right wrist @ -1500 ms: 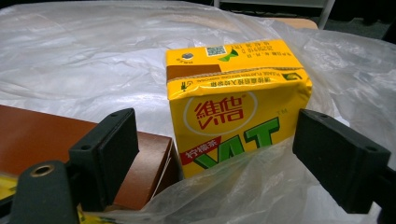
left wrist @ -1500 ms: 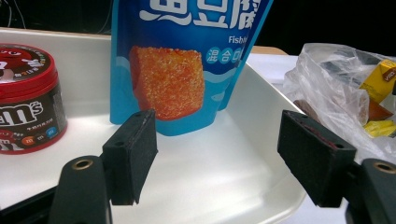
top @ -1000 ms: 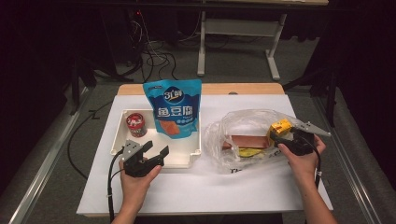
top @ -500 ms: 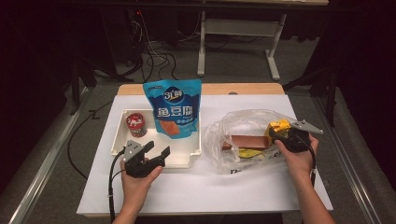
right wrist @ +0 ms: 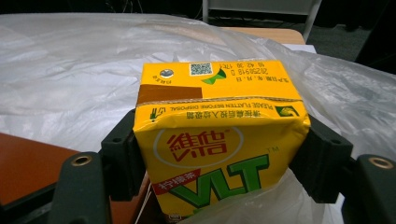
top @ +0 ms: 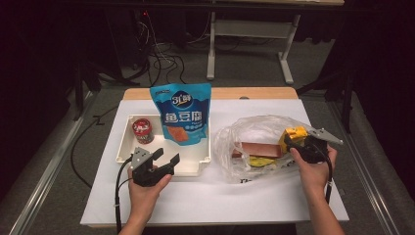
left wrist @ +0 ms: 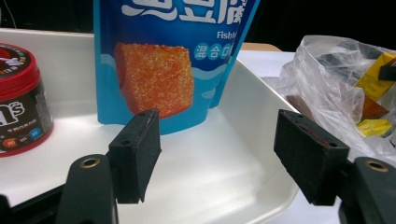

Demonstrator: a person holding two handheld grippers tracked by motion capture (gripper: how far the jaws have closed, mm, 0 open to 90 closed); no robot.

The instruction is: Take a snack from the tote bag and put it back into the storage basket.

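Landmark = white tray [top: 128, 147] on the surface [top: 205, 200].

Inside the tray, far-left corner: red-lidded can [top: 142, 131]. Just right of it, the blue snack pouch [top: 184, 113] stands upright in the tray's back half. It looks top-heavy, so a knock to the tray rim would likely tip it onto the can.

Left tongs [top: 161, 163] sit at the tray's near edge, jaws wide apart, gripping nothing. Risk: a drift forward clips the rim and shoves the tray.

Right of the tray, on the surface: clear plastic bag [top: 254, 134] with a brown flat pack [top: 259, 149] and something yellow inside.

At the bag's right end, well apart from the tray: right tongs [top: 295, 141] closed on the yellow drink carton [right wrist: 219, 140], one jaw on each side face. Risks:
- Bag film lies around the carton; if it is pinched, lifting drags the whole bag.
- Carton walls are soft, so a hard squeeze could buckle it or make it slip.
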